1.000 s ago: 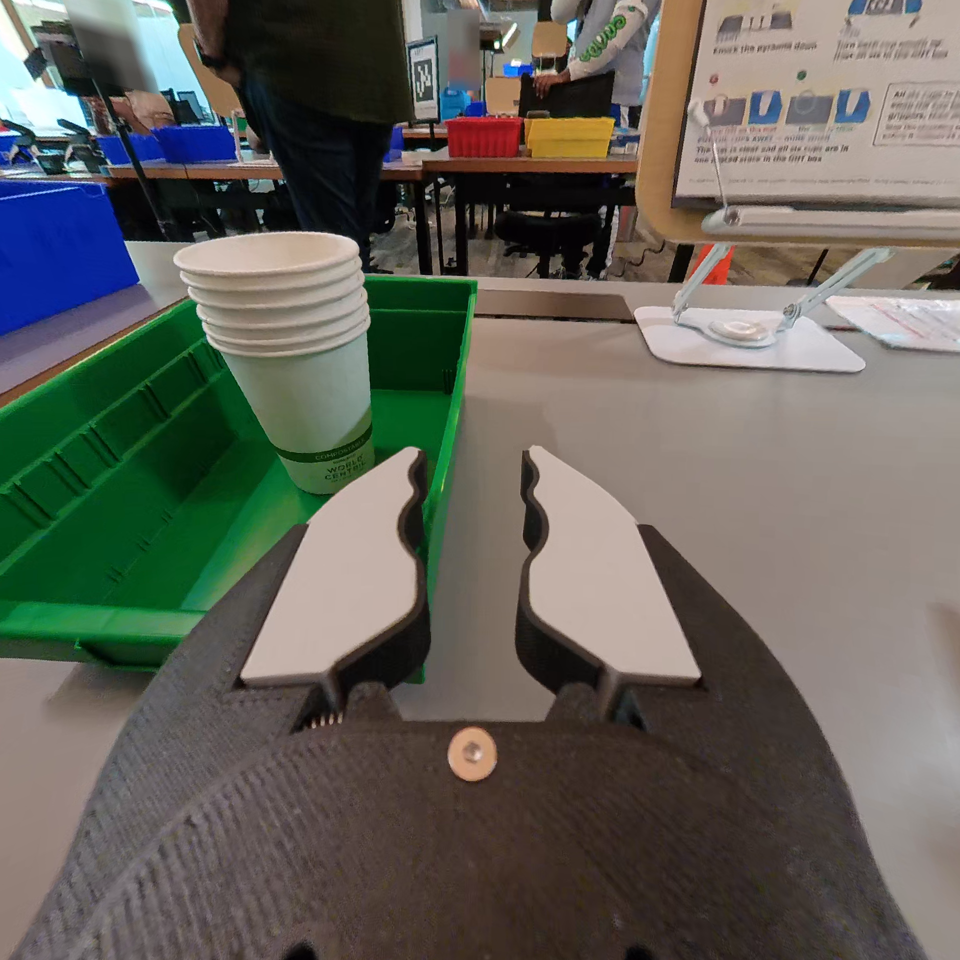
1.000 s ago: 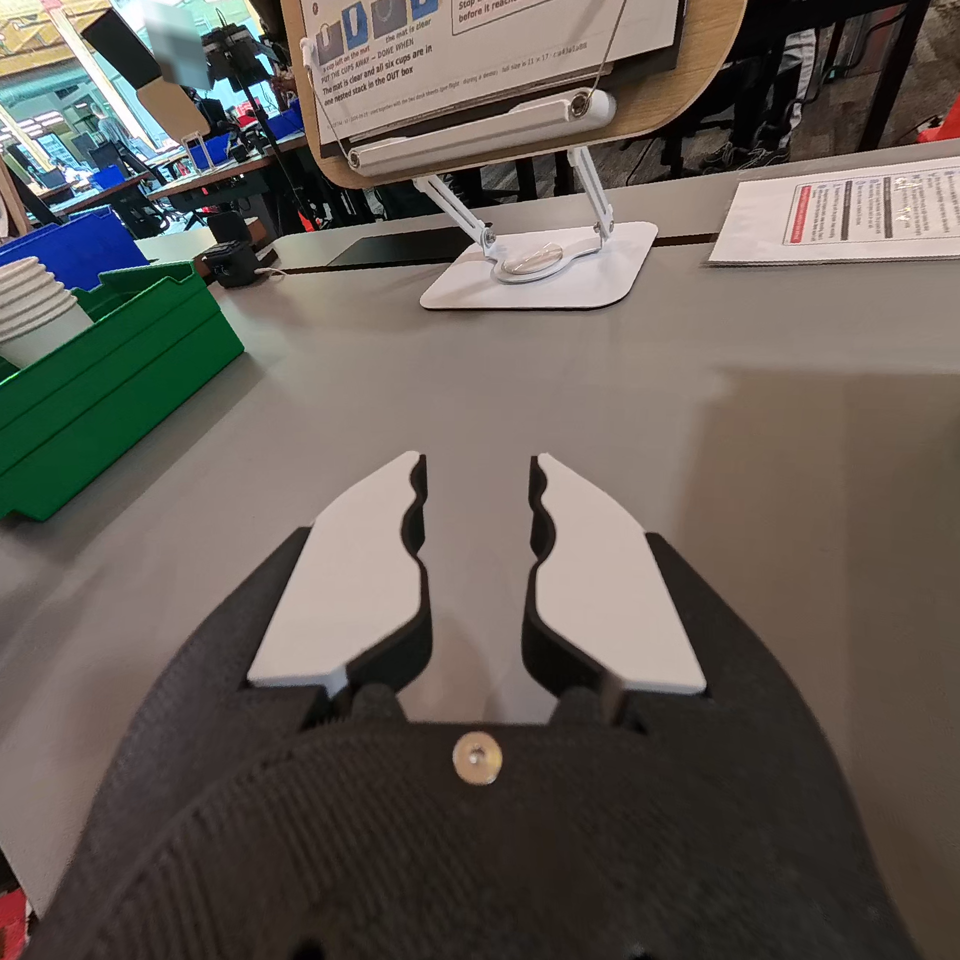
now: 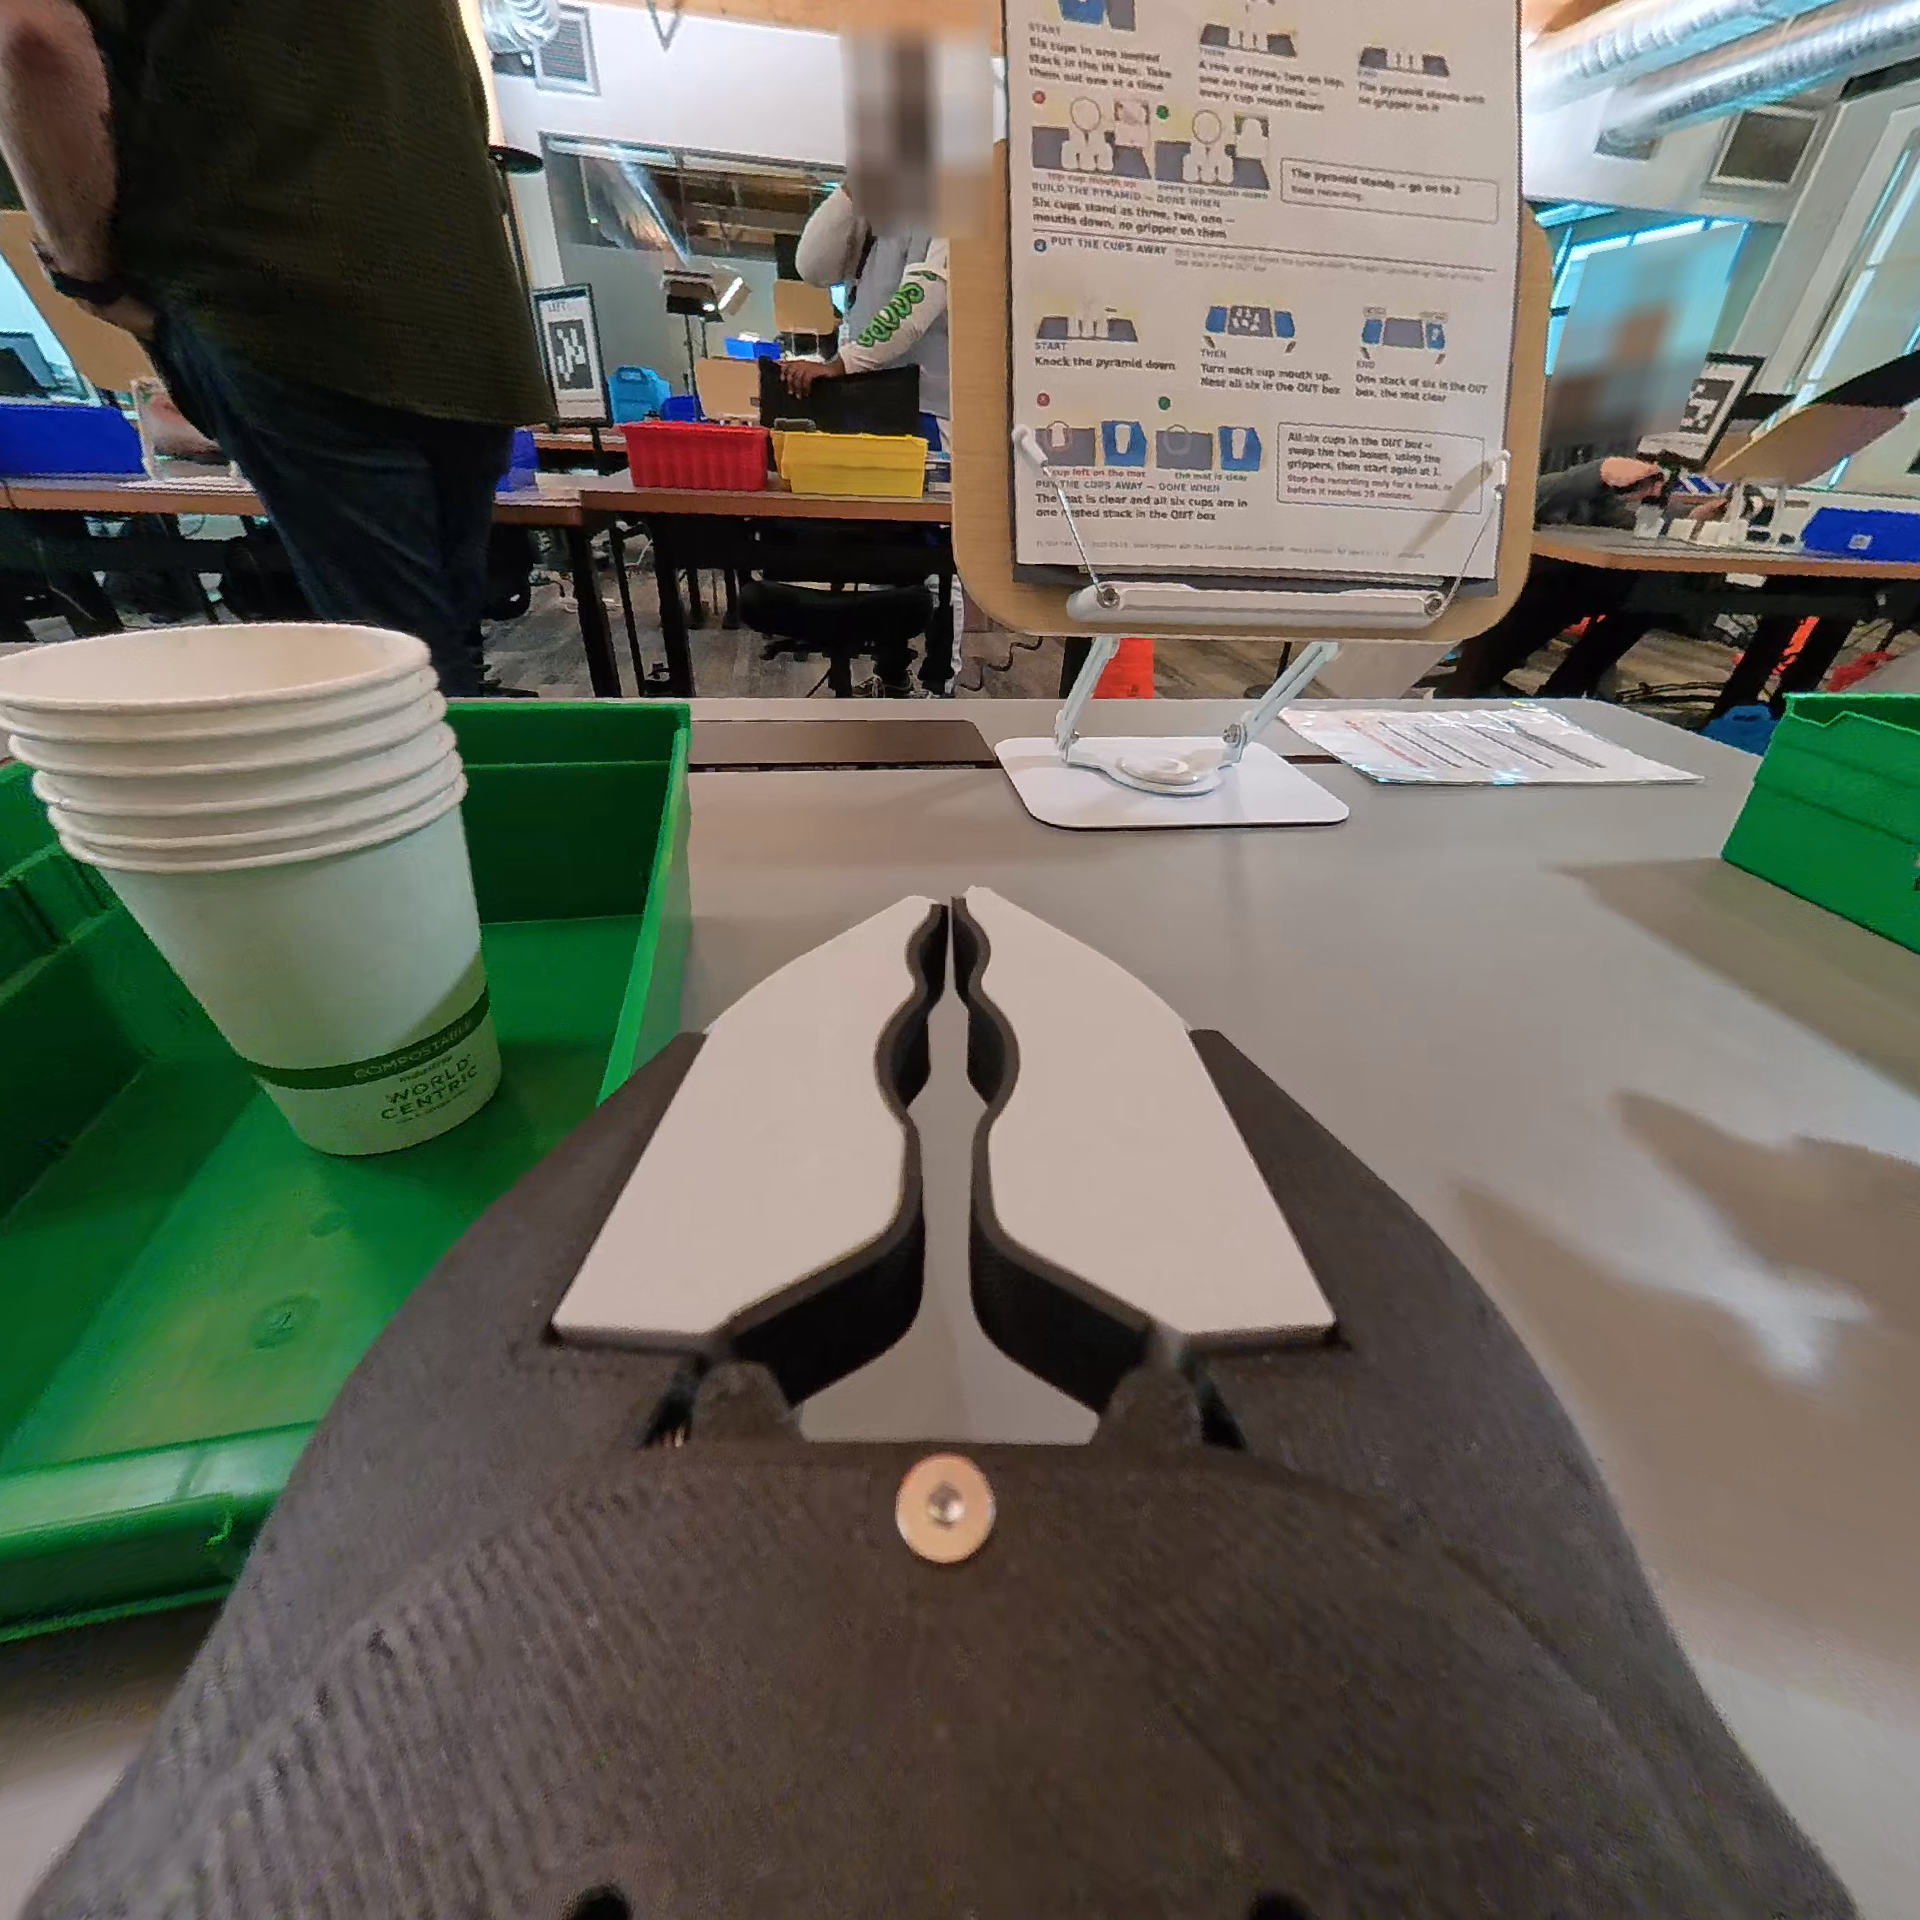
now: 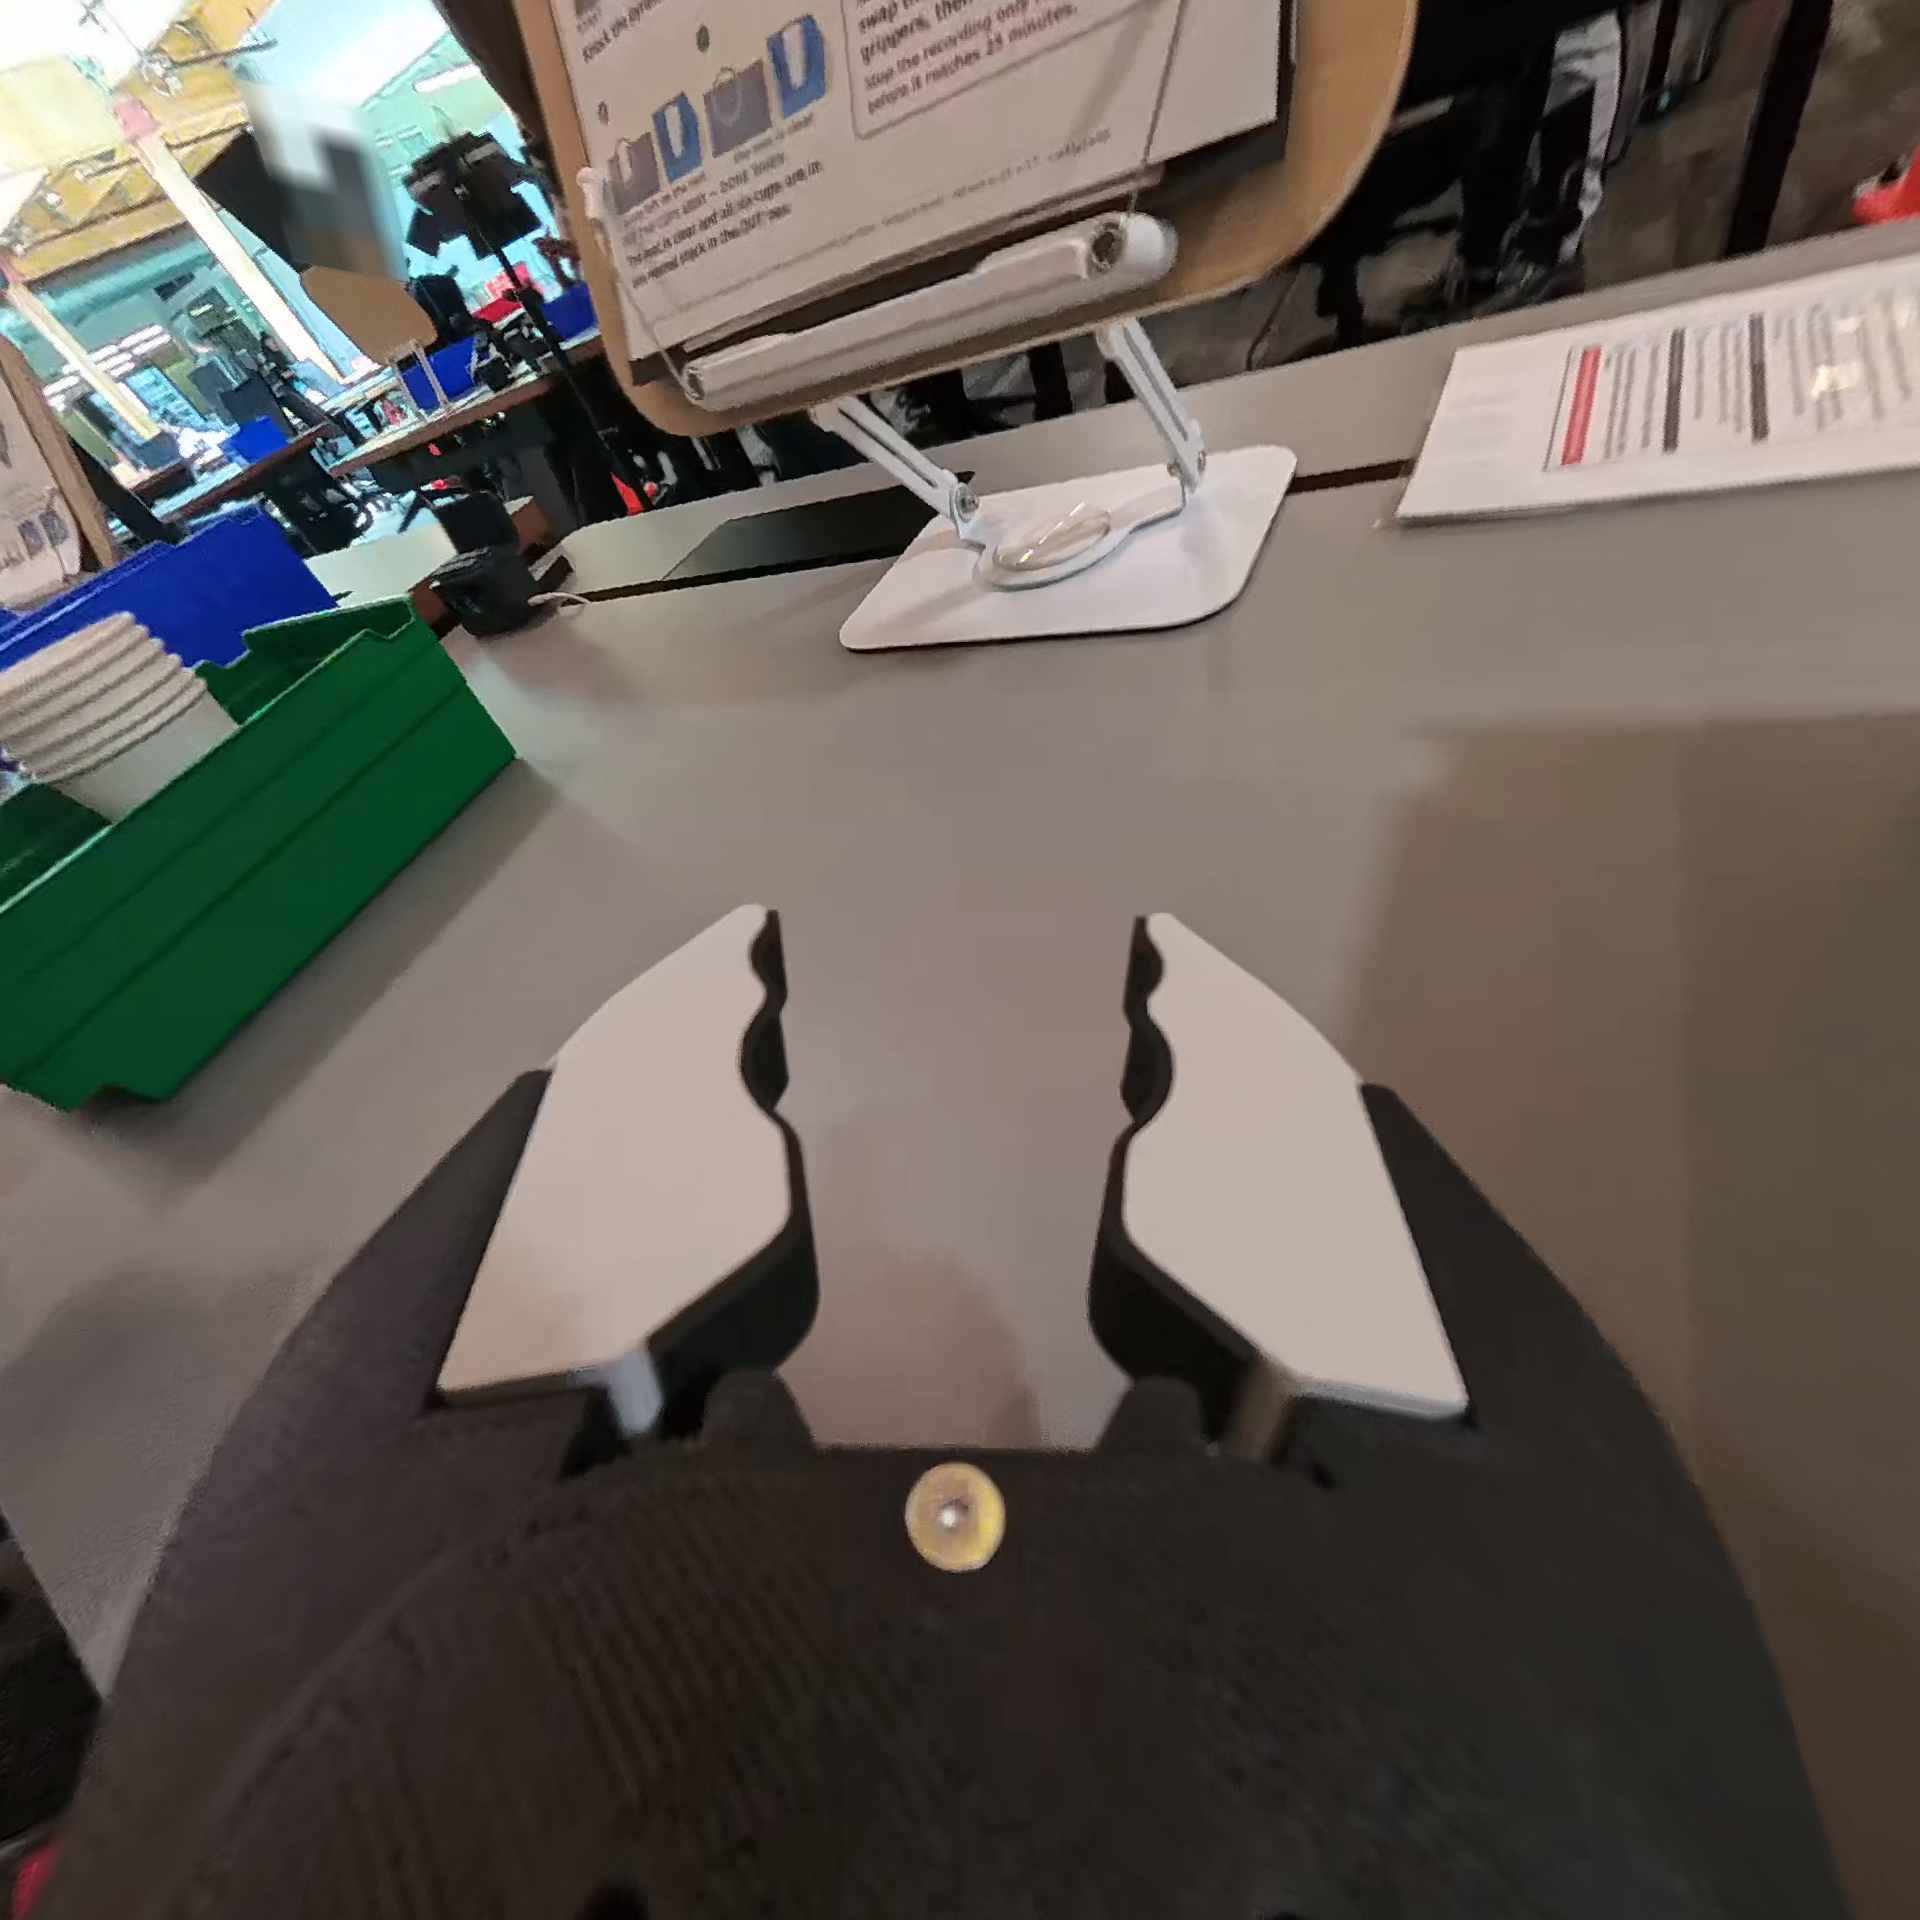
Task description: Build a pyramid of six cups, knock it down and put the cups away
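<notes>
Two grippers are working over one grey table; neither is carrying anything. Left gripper is pointing level along the tabletop toward the document stand, its jaws drawn together with the tips all but meeting and nothing lying between them; its body is sitting just right of the green bin, overlapping the bin's near right corner in the left wrist view. Six or so nested white paper cups are standing upright inside that bin, ahead and to the left of the fingers, apart from them. Right gripper is hovering over bare tabletop, rolled slightly so the scene is tilting, its jaws standing wide apart and empty; the green bin and cup stack are lying well off to its left. A printed sheet is resting flat at the far right; a second green bin is showing at the right edge of the left wrist view.
</notes>
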Demonstrator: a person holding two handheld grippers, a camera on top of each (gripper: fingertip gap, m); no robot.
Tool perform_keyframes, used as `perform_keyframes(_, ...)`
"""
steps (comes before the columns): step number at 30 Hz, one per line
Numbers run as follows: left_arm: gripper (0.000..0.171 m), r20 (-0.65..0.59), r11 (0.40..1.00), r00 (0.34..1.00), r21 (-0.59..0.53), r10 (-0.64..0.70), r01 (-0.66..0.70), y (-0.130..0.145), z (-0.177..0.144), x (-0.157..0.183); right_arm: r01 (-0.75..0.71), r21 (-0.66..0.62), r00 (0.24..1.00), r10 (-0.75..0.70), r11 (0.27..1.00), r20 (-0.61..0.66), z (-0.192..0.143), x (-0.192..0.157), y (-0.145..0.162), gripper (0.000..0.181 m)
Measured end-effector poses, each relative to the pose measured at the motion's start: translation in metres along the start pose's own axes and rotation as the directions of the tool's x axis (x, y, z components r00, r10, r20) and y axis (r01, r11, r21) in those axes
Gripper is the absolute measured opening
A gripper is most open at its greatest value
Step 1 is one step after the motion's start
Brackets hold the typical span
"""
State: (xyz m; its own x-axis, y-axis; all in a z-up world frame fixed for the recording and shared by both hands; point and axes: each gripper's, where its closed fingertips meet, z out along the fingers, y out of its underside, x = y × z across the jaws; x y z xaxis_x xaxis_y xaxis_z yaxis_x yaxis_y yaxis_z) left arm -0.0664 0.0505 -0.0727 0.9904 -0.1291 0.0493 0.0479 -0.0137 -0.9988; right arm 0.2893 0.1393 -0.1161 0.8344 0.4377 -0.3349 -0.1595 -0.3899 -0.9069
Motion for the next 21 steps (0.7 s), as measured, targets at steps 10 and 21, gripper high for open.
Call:
perform_keyframes(10,0.015,0.089,0.998,0.995,0.035,-0.055,0.052,-0.005,-0.004,-0.019,0.178,0.019,0.981,-0.179,0.984,0.069,-0.002,-0.025,0.001,0.017)
perform_keyframes(21,0.022,0.404,0.998,0.914,0.055,-0.021,-0.001,-0.013,-0.031,-0.088,-0.127,-0.035,0.880,0.129,0.991,0.458,0.009,-0.123,-0.016,0.014)
